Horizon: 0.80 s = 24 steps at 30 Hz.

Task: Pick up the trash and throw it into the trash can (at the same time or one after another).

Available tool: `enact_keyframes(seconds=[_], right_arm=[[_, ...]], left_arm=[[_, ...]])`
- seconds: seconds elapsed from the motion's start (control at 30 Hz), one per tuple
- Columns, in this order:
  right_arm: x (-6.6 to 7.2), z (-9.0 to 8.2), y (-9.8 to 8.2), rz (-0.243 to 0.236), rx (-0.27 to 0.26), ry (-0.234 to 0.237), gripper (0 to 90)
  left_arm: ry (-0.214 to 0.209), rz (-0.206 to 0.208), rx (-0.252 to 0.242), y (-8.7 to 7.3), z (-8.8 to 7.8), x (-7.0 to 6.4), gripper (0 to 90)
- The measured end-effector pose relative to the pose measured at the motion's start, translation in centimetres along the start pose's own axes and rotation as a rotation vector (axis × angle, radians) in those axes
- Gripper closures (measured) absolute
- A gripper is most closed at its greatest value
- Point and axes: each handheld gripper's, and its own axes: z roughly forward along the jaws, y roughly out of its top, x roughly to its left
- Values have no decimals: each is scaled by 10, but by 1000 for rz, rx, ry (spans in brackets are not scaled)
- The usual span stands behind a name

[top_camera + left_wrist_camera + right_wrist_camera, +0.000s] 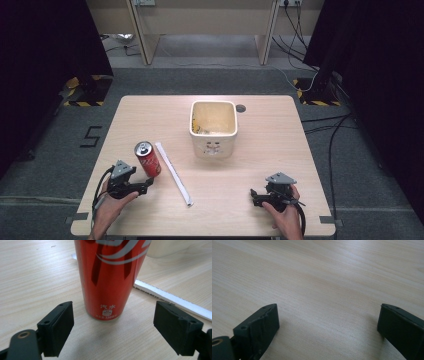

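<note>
A red cola can (148, 159) stands upright on the wooden table (260, 150), left of centre. In the left gripper view the can (110, 277) rises just ahead of my left gripper (116, 322), whose jaws stand open and wide apart, short of its base. From the high view, the left gripper (145, 186) sits just below the can, held by a hand. My right gripper (256, 196) rests near the front right of the table, pointing left. Its jaws are open over bare wood in the right gripper view (329, 317).
A white square tub (214, 142) stands at the table's centre, its inside stained yellow. A long white paper-wrapped strip (173, 172) lies diagonally right of the can, and shows behind the can (172, 300). A dark round hole (240, 107) marks the tabletop beside the tub.
</note>
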Motion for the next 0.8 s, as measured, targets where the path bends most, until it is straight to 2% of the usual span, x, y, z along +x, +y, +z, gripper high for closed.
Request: enact_keyframes(seconds=[0.37,0.8], right_arm=[[0,0,0,-1,2,2,36],[0,0,0,-2,3,2,35]], left_arm=[[8,23,-11,14,1,-5,164],[23,24,-16,22,11,-3,168]])
